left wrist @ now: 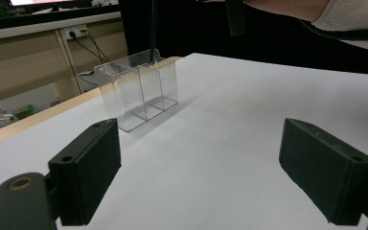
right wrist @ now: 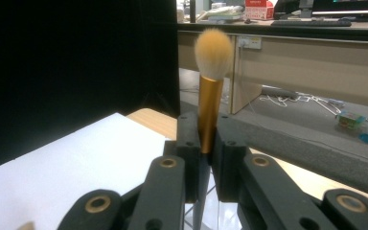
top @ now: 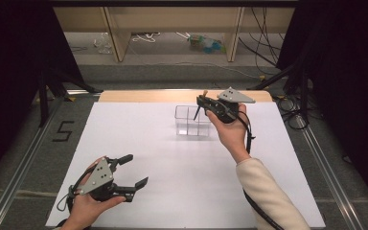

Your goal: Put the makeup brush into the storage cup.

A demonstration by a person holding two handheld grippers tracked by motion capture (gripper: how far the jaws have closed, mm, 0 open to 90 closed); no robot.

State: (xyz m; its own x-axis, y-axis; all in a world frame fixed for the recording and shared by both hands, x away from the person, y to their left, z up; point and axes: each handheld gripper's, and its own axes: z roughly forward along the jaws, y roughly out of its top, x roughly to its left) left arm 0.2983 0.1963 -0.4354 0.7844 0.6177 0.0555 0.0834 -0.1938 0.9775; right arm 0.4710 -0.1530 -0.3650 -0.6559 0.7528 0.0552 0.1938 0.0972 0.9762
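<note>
At the lower left of the high view, the left tongs sit in a hand just above the white desk, their jaws spread wide with nothing between them. The left gripper view shows the two black pads far apart over bare white surface.

Toward the centre, slightly right and near the desk's far edge, stands a clear box split by a divider into compartments. In the left gripper view the box appears in the upper left of the frame, with a dark thin handle dipping into it from above.

Right of centre in the high view, the right tongs are held up over the box's right side by a hand whose cream sleeve enters from the lower right. Their jaws are clamped tight on a brush. In the right gripper view, the brush stands upright in the middle of the frame, its gold ferrule pinched between the pads and its pale orange bristles pointing up. The dark handle runs down from the tongs toward the box; which compartment it enters cannot be told.
</note>
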